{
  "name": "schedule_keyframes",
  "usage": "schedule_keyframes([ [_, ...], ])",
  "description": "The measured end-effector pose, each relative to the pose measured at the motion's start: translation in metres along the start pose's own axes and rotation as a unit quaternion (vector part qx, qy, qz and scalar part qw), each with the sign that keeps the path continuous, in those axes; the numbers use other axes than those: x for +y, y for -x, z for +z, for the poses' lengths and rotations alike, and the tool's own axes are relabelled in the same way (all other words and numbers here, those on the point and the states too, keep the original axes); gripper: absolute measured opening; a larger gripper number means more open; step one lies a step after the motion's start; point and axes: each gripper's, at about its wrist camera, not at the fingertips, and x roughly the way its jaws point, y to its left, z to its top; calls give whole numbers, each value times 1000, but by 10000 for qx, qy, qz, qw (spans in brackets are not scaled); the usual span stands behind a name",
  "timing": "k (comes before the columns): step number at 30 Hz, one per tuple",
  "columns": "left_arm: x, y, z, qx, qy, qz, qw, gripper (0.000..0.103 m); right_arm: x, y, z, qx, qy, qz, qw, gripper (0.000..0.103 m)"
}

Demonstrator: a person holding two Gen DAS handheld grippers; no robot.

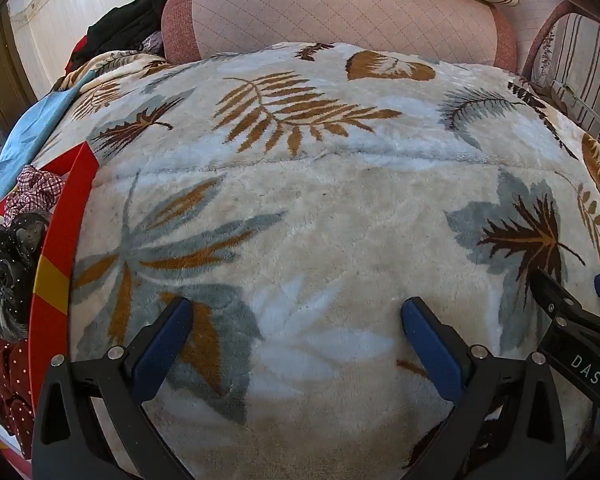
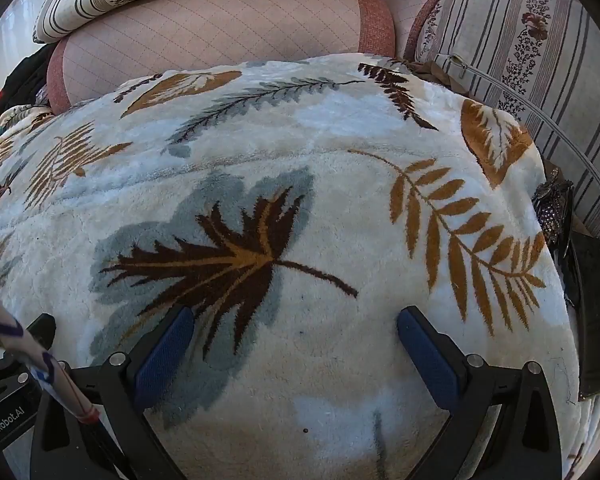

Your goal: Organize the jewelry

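Note:
In the left wrist view, a red box sits at the left edge of a leaf-patterned plush blanket. It holds fabric hair ties: a red-checked one, a black sparkly one and a dark red dotted one. My left gripper hangs open over bare blanket with nothing between its blue pads. My right gripper is also open and empty above a brown leaf print; it shows too at the right of the left wrist view. A beaded, sparkly clip lies off the blanket's right edge.
A pink quilted cushion and striped pillows bound the far side. A black flat object lies beside the clip. Dark clothes and blue cloth are piled at far left. A white strip with purple marks crosses the lower left.

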Motion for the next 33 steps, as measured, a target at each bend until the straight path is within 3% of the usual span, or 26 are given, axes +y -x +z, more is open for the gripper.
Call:
schedule_keyframes([
  [18, -2, 0, 0, -7, -46, -12, 10000, 103, -4, 4, -5, -7, 3, -2, 10000, 103],
  [21, -9, 2, 0, -54, -194, 159, 9997, 103, -2, 2, -3, -2, 12, -10, 10000, 103],
  [25, 0, 2, -2, 1, -25, -55, 10000, 103, -1, -5, 1, -22, -6, 7, 10000, 103],
  [33, -4, -2, 2, 6, -67, 0, 10000, 103, 2, -3, 1, 15, 79, -38, 10000, 103],
])
